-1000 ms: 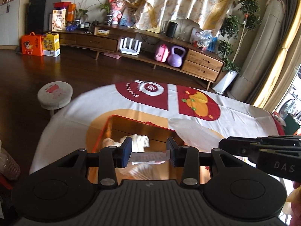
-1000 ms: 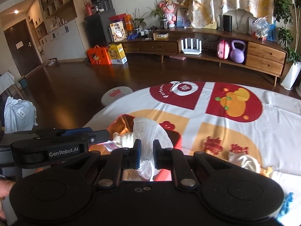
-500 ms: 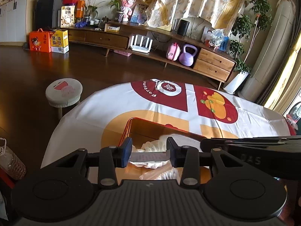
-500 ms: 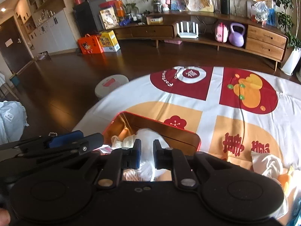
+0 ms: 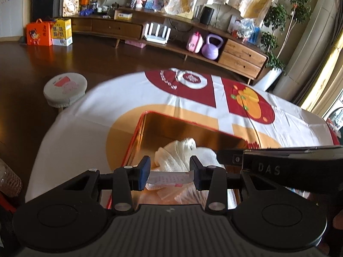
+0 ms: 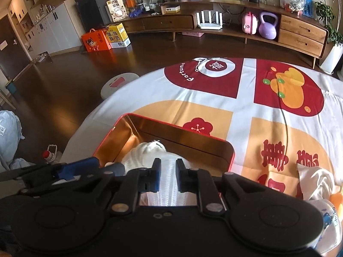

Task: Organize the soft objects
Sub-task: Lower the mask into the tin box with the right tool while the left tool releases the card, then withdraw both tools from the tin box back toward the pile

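Two grippers work over one red tin box (image 6: 230,150) with a gold interior, standing on the patterned tablecloth (image 6: 246,107).

Left gripper (image 5: 169,172): jaws partly apart and closed on the two ends of a flat, printed white packet (image 5: 169,178), which spans the gap between the pads above the near end of the box.

Right gripper (image 6: 166,176): jaws narrow, having just opened slightly, with a ribbed white cloth (image 6: 166,184) between them. Whether the pads still press on the fabric cannot be told from this view.

Inside the box, toward its near wall, lies a crumpled cream cloth (image 5: 178,152); the ribbed cloth drapes over it and reaches the box's near-right rim. More soft items (image 6: 317,182) wait on the tablecloth, well to the right of the box.

Risks, as judged from this arrangement: the two tools sit close together over the box, so a careless withdrawal could knock one against the other. The ribbed cloth may snag on a pad and be dragged back out as the right gripper lifts. Its edge may also hang over the rim instead of settling inside. The packet, held only by its ends, could buckle or slip and land outside the box.
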`<state>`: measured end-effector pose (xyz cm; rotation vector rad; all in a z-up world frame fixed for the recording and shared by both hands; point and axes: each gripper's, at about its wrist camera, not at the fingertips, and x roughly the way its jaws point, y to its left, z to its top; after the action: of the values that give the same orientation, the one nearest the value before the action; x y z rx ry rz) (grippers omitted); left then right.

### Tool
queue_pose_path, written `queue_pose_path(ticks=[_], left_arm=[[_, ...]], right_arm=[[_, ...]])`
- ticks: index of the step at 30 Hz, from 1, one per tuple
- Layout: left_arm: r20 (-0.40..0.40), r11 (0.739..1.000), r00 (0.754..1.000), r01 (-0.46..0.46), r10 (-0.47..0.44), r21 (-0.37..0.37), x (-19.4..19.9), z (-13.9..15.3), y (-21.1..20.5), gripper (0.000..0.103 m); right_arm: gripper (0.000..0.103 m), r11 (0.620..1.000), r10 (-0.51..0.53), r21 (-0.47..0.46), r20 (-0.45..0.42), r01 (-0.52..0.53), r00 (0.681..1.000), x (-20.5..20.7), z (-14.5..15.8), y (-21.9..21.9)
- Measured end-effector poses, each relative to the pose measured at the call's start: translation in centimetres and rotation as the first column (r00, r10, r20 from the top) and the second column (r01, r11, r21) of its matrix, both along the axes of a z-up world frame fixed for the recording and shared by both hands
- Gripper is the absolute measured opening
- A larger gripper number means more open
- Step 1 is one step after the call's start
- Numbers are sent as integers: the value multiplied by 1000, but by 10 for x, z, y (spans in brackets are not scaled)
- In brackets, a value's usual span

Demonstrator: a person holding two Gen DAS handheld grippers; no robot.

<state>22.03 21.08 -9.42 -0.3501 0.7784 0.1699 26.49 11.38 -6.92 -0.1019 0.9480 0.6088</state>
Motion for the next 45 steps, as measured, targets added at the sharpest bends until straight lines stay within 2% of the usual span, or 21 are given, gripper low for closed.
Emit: queue_pose_path(ticks=[12, 14, 16, 17, 25, 37, 43, 45], left_arm=[[-53, 998, 997, 57, -57, -9, -8, -18, -4, 43], [-50, 998, 997, 63, -63, -5, -10, -18, -5, 47], [-47, 998, 997, 68, -68, 3, -12, -17, -6, 60], [-46, 998, 997, 70, -69, 8, -13, -16, -7, 61], [-28, 996, 996, 83, -82, 29, -18, -8, -14, 65], [13, 995, 997, 81, -82, 66, -36, 13, -27, 65], [36, 994, 996, 81, -84, 74, -47, 24, -35, 69], [46, 994, 995, 81, -85, 76, -51, 28, -39, 69]], right_arm=[[22, 1000, 16, 14, -3, -16, 1000, -3, -2, -7], [23, 1000, 18, 17, -5, -18, 1000, -4, -1, -8], [24, 1000, 21, 19, -8, -20, 1000, -5, -1, -10], [24, 1000, 21, 20, -9, -21, 1000, -6, -1, -11], [26, 999, 33, 37, -4, -33, 999, -15, 7, -17], [32, 994, 67, 80, 28, -69, 997, -44, 33, -35], [37, 991, 79, 103, 54, -84, 995, -61, 49, -51], [42, 990, 81, 110, 64, -88, 995, -67, 53, -57]])
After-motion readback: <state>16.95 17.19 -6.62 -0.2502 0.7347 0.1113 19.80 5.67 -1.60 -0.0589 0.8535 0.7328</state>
